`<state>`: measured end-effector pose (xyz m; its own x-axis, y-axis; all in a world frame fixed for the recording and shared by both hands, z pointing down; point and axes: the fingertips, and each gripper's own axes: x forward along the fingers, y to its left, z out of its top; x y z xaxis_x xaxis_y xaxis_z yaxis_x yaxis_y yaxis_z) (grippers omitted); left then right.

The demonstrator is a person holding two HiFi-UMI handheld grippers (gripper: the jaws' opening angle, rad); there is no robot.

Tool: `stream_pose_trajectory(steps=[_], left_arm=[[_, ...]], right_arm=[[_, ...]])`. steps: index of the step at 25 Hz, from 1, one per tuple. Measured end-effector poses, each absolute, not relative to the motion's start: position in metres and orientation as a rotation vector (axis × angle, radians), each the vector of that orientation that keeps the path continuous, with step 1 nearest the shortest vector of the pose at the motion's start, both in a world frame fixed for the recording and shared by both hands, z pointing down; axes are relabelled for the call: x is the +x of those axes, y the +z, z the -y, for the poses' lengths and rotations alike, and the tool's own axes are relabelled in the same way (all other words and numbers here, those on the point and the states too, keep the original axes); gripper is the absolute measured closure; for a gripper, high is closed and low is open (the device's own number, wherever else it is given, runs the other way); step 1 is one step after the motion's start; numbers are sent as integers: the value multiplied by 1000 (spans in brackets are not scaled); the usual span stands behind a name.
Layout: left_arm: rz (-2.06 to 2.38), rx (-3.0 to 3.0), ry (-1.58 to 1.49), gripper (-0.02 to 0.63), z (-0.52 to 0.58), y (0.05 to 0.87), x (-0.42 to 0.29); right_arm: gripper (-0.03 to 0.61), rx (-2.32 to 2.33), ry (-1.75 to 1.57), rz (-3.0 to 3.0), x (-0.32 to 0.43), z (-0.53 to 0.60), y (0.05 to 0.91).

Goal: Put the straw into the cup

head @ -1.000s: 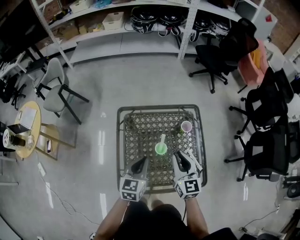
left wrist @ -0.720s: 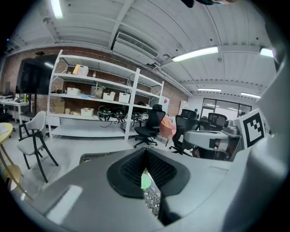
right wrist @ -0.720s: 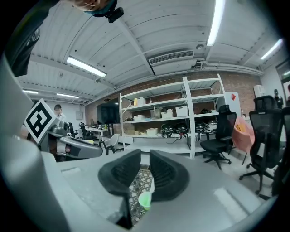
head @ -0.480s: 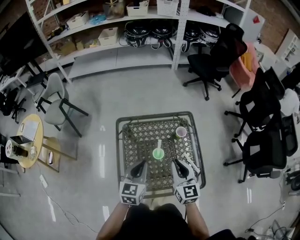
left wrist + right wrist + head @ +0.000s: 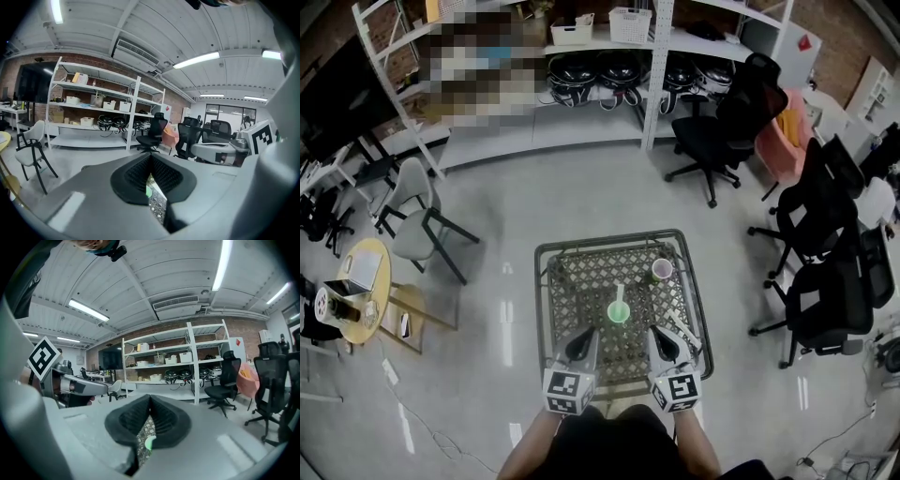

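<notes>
Both backed toward table [image 5: 572, 291] near edge; R gripper [image 5: 661, 342] jaws just closed, empty; L gripper [image 5: 581, 342] clenched too. Straw [image 5: 619, 293] stands upright in green cup [image 5: 619, 313], mid-table, ahead, roughly midway btwn the 2.

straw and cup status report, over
Left gripper shut, empty. Right gripper jaws just closed, nothing between them. Straw looks seated in the green cup on the mesh table. Nothing in the way; pink cup sits apart.
</notes>
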<state>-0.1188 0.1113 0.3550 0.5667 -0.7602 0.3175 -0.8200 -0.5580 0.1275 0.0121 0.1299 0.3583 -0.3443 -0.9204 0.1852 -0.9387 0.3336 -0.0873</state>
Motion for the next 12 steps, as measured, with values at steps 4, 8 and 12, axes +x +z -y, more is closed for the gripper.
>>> stream_pose_trajectory(steps=[4, 8, 12], left_arm=[[1288, 2547, 331, 609, -113, 354, -118], [1280, 2546, 330, 609, -113, 357, -122], [1266, 2556, 318, 609, -115, 357, -121]], right_arm=[[575, 1747, 267, 2472, 12, -133, 357], [575, 1756, 266, 2456, 9, -134, 358], [575, 1771, 274, 2437, 8, -138, 360]])
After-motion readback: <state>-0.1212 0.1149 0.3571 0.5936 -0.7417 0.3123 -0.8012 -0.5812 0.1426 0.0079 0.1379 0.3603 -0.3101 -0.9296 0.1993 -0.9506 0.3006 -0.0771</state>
